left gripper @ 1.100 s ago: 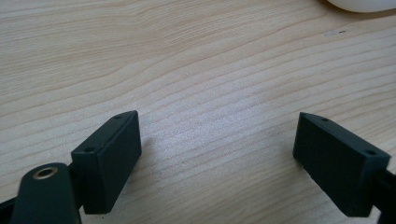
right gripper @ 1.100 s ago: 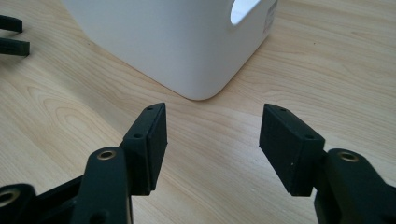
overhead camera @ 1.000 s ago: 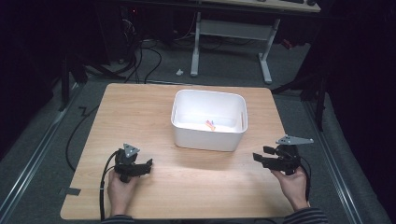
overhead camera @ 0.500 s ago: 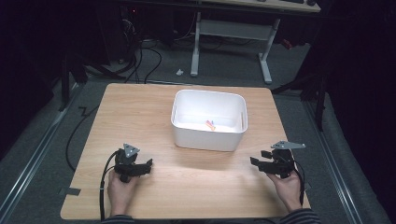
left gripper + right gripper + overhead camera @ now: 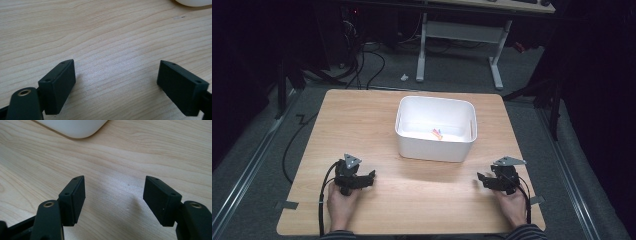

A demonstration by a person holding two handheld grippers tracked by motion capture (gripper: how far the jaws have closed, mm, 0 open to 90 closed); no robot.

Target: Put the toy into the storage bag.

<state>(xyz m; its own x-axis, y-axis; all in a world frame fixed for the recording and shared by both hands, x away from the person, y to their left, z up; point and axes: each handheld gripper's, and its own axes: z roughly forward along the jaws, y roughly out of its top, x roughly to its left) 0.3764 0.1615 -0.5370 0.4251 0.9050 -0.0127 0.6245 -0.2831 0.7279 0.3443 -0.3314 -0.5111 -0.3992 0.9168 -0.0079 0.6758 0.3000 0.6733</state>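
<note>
Two black two-jaw grippers are resting low at the near edge of a pale wooden table (image 5: 362, 120), one in each of the person's hands. The left gripper (image 5: 371, 175) is sitting near the front left of the table, its jaws standing spread wide apart over bare wood grain in the left gripper view, with nothing lying between them. The right gripper (image 5: 480, 178) is sitting near the front right, and its jaws have just been opening; in the right gripper view they are standing apart over bare wood, gripping nothing. Both grippers are pointing inward toward the middle of the table, well apart from each other. A white rectangular plastic tub (image 5: 432, 149) with rounded corners is standing between and beyond them, nearer the far side of the table, and touching neither gripper. A rounded corner of that tub is showing at the top of each gripper view (image 5: 75, 127). Inside it, on the floor of the tub, a few small orange and pink pieces (image 5: 437, 133) are lying close together, too small to identify.
</note>
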